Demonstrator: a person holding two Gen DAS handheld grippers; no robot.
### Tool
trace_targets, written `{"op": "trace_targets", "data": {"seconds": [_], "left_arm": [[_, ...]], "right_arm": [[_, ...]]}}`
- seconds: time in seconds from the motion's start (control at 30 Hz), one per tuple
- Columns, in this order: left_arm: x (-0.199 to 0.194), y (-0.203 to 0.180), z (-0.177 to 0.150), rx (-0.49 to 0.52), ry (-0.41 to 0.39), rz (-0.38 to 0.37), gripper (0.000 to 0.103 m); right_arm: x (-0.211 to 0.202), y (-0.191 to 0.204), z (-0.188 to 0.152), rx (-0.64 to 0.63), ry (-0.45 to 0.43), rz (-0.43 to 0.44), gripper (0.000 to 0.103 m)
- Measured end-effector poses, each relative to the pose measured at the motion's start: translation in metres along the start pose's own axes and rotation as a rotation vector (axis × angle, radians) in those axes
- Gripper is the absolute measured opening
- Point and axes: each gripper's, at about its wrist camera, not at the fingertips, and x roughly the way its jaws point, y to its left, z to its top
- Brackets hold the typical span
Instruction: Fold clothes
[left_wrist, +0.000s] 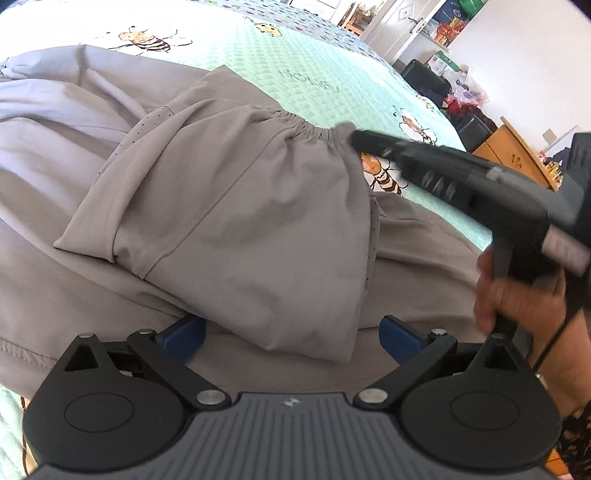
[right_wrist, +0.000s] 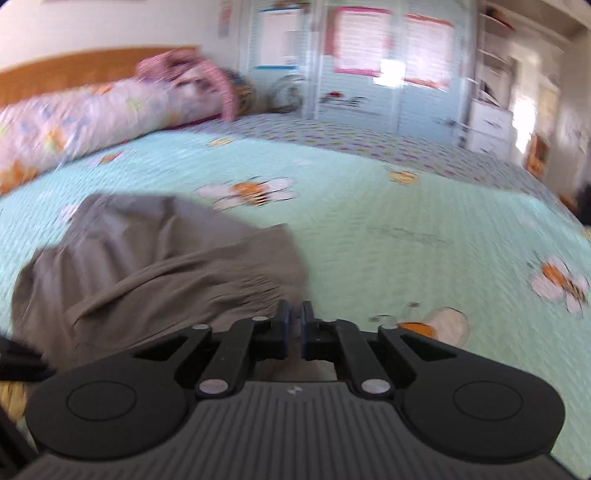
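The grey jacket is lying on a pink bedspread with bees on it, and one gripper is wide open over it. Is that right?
Not quite. The bedspread is pale green, not pink; the left wrist view shows it, bees and all. The rest holds: the grey jacket lies on it, and the left gripper stands wide open over the cloth.

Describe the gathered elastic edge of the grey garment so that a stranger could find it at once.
On the mint-green bee-print bedspread lies a grey garment. At its far edge runs the gathered elastic edge, finely puckered where the rest is smooth, its end at the black right gripper.
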Motion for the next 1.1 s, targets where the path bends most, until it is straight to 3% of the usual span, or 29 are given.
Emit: {"op": "trace_targets", "data": {"seconds": [0.1, 0.2, 0.27, 0.37, 0.43, 0.5, 0.57, 0.6, 0.63, 0.7, 0.8, 0.93, 1.1], "left_arm": [[0.002, 0.001, 0.001, -0.01, 0.004, 0.001, 0.103], [0.002, 0.005, 0.002, -0.02, 0.005, -0.002, 0.103], [0.002, 0.007, 0.002, -0.024, 0.005, -0.002, 0.103], [0.002, 0.006, 0.001, -0.019, 0.007, 0.002, 0.103], [0.001, 0.006, 0.001, -0.023, 0.009, 0.004, 0.103], [0.001, 0.006, 0.002, -0.029, 0.013, 0.004, 0.103], [0.001, 0.006, 0.003, -0.033, 0.017, 0.003, 0.103], [0.001, 0.007, 0.003, -0.034, 0.019, 0.001, 0.103], [0.001, 0.007, 0.003, -0.037, 0.019, -0.001, 0.103], [0.0, 0.007, 0.003, -0.046, 0.021, -0.004, 0.103], [-0.002, 0.009, 0.003, -0.072, 0.021, -0.009, 0.103], [-0.006, 0.013, 0.005, -0.113, 0.025, -0.018, 0.103], [-0.006, 0.011, 0.007, -0.122, 0.037, 0.008, 0.103]], "right_arm": [[-0.015, -0.03, 0.01, 0.072, -0.05, -0.062, 0.002], [-0.013, -0.04, 0.008, 0.164, -0.005, 0.05, 0.004], [-0.011, -0.047, 0.006, 0.225, 0.025, 0.127, 0.01], [0.002, -0.04, 0.003, 0.262, 0.071, 0.217, 0.03], [0.015, -0.027, 0.002, 0.233, 0.086, 0.192, 0.047], [0.025, -0.019, 0.001, 0.225, 0.08, 0.184, 0.048], [0.032, -0.011, 0.001, 0.196, 0.078, 0.204, 0.041], [0.034, -0.005, 0.001, 0.158, 0.083, 0.202, 0.023], [0.033, 0.001, 0.0, 0.115, 0.078, 0.18, 0.012], [0.021, 0.005, -0.002, 0.046, 0.042, 0.145, 0.009], [-0.004, -0.015, 0.0, 0.052, -0.038, 0.055, 0.008], [-0.042, -0.082, 0.008, 0.123, -0.132, -0.145, 0.008], [-0.081, -0.194, -0.007, 0.33, -0.199, -0.385, 0.008]]}}
